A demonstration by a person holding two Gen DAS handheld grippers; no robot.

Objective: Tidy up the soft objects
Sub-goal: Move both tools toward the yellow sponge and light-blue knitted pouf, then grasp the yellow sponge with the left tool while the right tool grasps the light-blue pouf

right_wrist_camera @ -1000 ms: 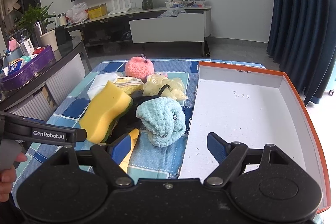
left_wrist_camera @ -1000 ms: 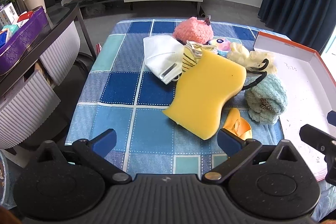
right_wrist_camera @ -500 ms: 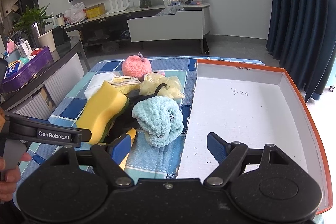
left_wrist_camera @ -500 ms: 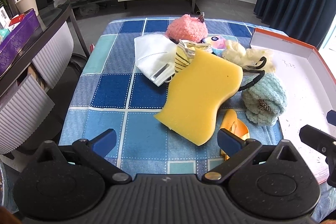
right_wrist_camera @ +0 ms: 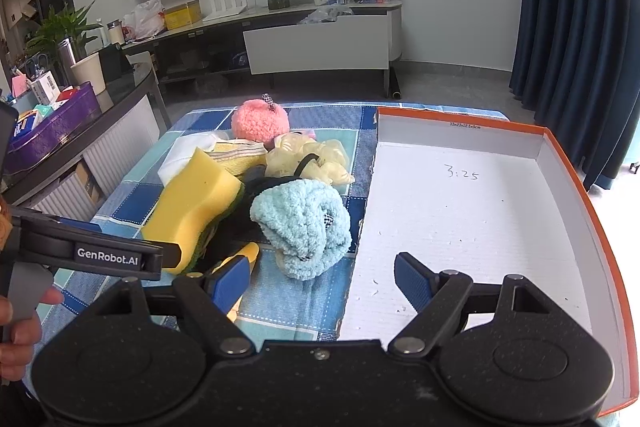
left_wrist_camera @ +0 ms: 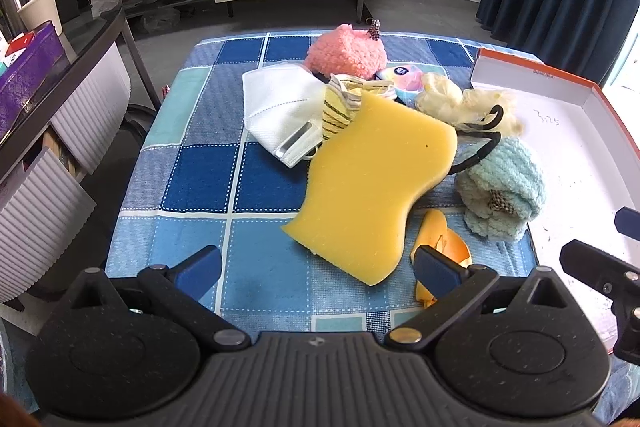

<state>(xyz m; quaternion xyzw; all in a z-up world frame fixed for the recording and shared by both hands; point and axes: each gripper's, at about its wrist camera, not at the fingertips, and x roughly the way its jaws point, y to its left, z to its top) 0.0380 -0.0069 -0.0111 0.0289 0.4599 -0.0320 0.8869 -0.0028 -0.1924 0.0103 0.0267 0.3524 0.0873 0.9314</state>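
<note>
Your left gripper [left_wrist_camera: 318, 265] and right gripper [right_wrist_camera: 322, 277] gape wide, empty. Centre frame, curvy yellow sponge [left_wrist_camera: 376, 183]; box [right_wrist_camera: 472, 223] reads "3:25", tool "GenRobot.AI".

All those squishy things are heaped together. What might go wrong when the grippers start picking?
The yellow sponge leans on the pile, so lifting it may tumble neighbours. The black band loops beside the blue knit piece and might snag and drag along. The small orange piece lies close by the left gripper and could get nudged.
</note>
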